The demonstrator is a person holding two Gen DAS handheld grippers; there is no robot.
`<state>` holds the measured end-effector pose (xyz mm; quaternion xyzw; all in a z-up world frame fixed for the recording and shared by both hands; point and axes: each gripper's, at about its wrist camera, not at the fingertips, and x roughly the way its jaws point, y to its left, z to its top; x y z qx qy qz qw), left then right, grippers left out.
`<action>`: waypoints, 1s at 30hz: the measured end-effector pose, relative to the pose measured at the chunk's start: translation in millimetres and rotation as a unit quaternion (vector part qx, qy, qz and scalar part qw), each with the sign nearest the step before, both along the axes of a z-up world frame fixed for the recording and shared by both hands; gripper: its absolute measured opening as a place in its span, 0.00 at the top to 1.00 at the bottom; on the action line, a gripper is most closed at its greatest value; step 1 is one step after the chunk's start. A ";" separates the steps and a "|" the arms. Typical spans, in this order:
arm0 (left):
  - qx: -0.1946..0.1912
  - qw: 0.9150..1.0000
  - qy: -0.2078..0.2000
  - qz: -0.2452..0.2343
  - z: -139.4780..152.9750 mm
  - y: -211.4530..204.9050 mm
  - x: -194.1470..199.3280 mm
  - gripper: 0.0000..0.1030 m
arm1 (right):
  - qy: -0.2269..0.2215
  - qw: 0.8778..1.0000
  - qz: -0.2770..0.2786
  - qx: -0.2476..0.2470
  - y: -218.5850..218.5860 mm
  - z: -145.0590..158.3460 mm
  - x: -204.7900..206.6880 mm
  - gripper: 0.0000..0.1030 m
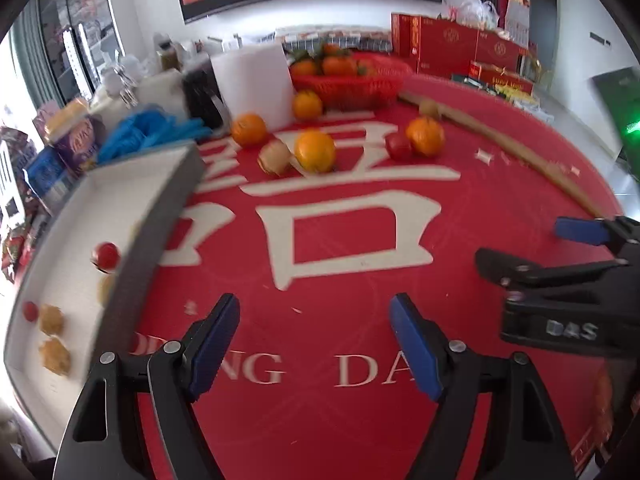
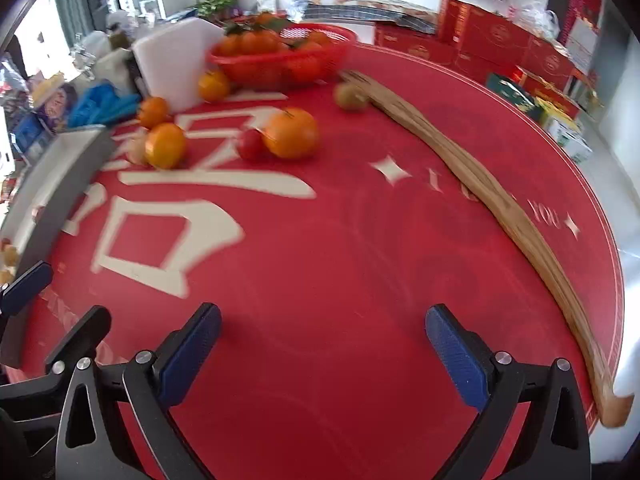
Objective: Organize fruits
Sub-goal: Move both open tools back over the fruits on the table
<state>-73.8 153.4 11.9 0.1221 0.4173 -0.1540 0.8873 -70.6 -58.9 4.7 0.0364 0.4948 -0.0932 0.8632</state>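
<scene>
Red tablecloth with large white character, "DA" and "YOU" readable. Grey tray at cloth's left edge, small fruits inside. Oranges mid-cloth beyond. Left gripper and right gripper wide apart, empty; "DAS" on right one.

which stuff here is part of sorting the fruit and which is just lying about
For the job: loose oranges, small red fruit, brownish fruit, white tray already holding fruit, red basket of oranges.

Lying about: wooden strip, blue gloves, white board, red boxes.
</scene>
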 end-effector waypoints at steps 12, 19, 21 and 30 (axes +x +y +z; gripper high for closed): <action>-0.039 0.998 0.036 0.030 -6.6 4.6 21.8 0.09 | -0.031 0.999 -0.031 -0.007 -8.0 -3.0 3.1 0.00; -0.039 0.998 0.040 0.038 -9.0 7.5 23.6 0.05 | -0.033 0.999 -0.033 -0.008 -7.6 -1.8 0.4 0.00; -0.039 0.998 0.041 0.039 -9.5 8.3 23.8 0.03 | -0.033 0.999 -0.033 -0.008 -7.7 -1.6 -0.2 0.00; -0.037 0.997 0.044 0.045 -10.7 9.3 25.8 0.01 | -0.033 0.999 -0.032 -0.008 -7.7 -1.7 0.2 0.00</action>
